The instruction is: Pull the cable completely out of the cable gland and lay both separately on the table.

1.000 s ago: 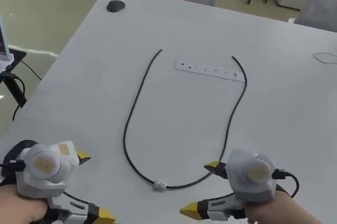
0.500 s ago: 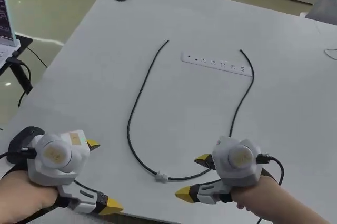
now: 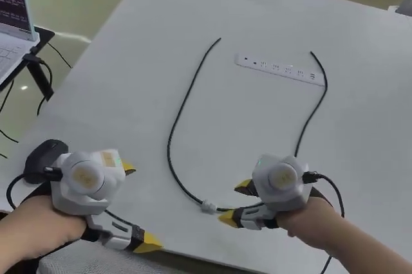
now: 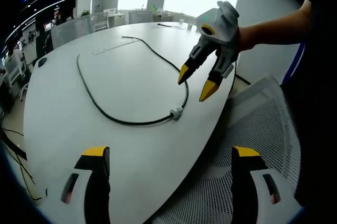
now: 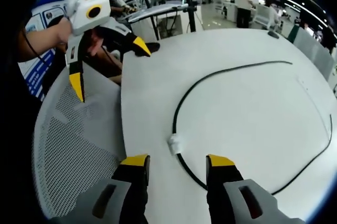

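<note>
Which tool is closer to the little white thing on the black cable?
Right. The right tool has its open tips just beside the white cable gland, not touching it. The left tool is farther off, at the near edge of the table.

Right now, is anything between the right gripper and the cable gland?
Nothing visible. The cable gland lies on the bare table just ahead of the right gripper, whose jaws are open. It is threaded on the cable, the only other thing nearby.

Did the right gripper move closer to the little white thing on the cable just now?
Yes. The right gripper has come closer to the cable gland, its open jaws now just beside it.
</note>
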Demonstrator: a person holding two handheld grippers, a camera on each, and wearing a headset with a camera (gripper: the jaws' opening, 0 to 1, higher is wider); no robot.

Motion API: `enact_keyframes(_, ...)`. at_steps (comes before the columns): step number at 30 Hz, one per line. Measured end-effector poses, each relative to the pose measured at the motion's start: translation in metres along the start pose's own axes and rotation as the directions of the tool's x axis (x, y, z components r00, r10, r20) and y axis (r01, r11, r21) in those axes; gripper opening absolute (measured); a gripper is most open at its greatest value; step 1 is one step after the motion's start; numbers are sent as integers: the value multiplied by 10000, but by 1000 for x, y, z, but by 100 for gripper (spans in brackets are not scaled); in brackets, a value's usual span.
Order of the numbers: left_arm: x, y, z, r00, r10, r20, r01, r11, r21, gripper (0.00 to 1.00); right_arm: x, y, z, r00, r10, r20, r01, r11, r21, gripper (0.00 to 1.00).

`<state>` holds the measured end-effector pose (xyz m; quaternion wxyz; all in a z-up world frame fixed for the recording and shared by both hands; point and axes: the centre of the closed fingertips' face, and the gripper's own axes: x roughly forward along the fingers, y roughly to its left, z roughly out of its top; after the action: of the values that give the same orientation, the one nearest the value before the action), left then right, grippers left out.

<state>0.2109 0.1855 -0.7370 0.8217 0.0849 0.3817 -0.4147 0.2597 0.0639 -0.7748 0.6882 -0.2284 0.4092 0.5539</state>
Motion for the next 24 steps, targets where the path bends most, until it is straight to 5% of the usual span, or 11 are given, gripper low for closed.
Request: enact_keyframes(24,-4,9,-3,9999,150,-23,-150,9997,-188,94,41,1,-4,9965,500,-667,-528,9978,-408,22)
